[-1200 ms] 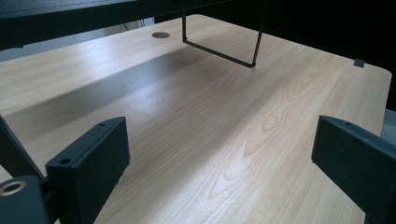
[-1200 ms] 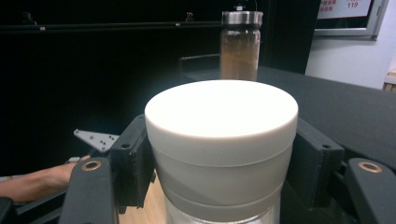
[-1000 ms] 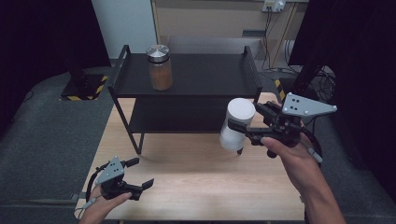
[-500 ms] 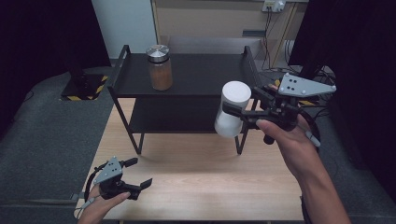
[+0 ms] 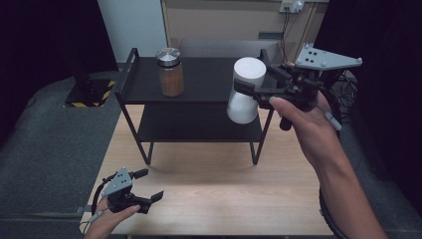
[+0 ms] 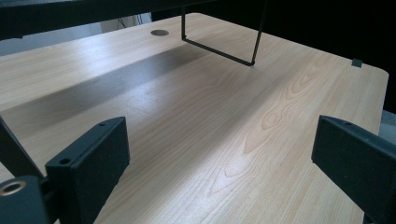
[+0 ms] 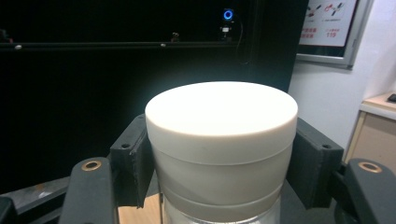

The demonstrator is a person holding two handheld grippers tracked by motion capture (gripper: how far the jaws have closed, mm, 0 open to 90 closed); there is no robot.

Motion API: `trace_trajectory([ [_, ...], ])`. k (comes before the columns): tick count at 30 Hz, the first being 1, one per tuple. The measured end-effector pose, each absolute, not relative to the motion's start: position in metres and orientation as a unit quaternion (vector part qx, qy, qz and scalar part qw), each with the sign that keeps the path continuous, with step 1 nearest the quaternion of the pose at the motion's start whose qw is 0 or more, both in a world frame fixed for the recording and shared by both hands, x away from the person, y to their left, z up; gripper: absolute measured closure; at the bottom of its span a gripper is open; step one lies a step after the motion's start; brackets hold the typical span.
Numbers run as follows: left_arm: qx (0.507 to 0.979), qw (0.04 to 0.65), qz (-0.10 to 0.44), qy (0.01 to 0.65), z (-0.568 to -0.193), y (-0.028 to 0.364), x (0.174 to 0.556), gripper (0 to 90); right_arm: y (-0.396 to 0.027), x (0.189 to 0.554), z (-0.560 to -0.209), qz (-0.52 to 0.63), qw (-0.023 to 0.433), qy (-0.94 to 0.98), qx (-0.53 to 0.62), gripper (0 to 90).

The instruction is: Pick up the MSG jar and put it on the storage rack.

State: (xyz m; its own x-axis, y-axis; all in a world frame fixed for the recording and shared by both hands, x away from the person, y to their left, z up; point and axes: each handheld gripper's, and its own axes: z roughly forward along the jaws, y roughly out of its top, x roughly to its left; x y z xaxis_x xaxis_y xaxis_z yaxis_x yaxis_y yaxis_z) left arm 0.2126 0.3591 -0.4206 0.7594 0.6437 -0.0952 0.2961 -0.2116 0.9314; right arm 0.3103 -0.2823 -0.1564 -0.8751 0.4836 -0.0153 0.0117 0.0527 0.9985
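The right gripper (image 5: 246, 92) has its jaws squeezed on a white jar (image 5: 245, 89), just under the lid. It holds the jar up in the air at about 1 o'clock, in front of the right end of the black shelf (image 5: 209, 79). A brown jar (image 5: 169, 72) stands on the top shelf at 11 o'clock. I think the white jar is being put up there too. Next it must clear the shelf edge, then come down flat on the bare spot beside the brown jar. The left gripper (image 5: 149, 186) rests low at 7 o'clock, jaws wide apart, holding nothing.
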Motion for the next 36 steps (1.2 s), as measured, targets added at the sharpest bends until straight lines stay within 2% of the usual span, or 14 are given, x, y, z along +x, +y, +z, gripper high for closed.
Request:
trace_trajectory([
  [14,0.76,0.55,0.154,0.309,-0.423,0.359,0.213,2.8,-0.269,0.331,-0.143,0.658,0.199,0.701,0.19,34.2],
  [36,0.764,0.547,0.151,0.307,-0.424,0.359,0.216,2.8,-0.253,0.354,-0.152,0.653,0.212,0.693,0.217,34.2],
])
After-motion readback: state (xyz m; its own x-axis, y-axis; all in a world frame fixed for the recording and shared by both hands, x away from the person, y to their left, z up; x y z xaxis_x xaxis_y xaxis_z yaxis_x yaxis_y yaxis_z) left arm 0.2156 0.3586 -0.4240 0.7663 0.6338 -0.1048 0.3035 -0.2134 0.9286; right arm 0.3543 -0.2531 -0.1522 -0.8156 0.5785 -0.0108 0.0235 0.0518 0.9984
